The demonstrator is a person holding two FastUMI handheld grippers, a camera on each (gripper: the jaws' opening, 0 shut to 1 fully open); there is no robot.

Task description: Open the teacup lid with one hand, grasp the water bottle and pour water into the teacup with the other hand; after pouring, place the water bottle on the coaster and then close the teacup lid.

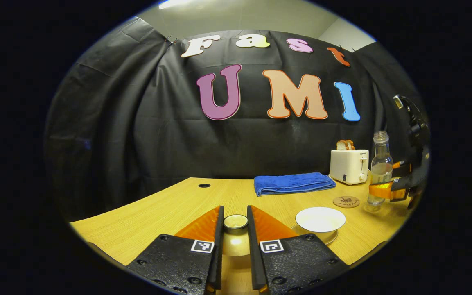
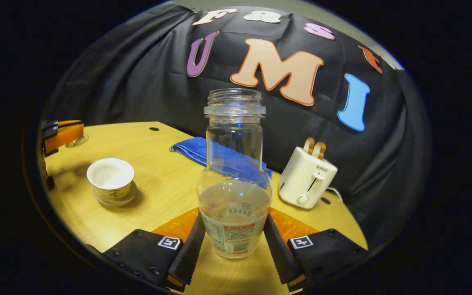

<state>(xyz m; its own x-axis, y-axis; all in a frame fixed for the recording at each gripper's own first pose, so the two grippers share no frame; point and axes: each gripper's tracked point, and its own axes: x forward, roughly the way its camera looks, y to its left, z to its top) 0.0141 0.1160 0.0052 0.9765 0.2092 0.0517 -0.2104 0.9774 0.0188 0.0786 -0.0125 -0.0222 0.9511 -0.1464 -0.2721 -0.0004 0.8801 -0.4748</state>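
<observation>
The left gripper (image 1: 235,229) is clamped on the teacup lid (image 1: 235,221), held clear beside the teacup (image 1: 320,220) so its mouth is free for pouring. The right gripper (image 2: 234,241) is closed around the water bottle (image 2: 235,180), upright beyond the teacup near the coaster (image 1: 346,201), apparently ready to carry over.

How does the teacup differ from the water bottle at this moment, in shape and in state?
1. The water bottle is tall, clear and narrow at the neck; the teacup is low, wide-mouthed and white inside.
2. The water bottle sits between the jaws of the right gripper; the teacup stands free on its saucer.
3. The water bottle holds water in its lower part; the teacup looks empty.
Both are upright and uncovered.
</observation>
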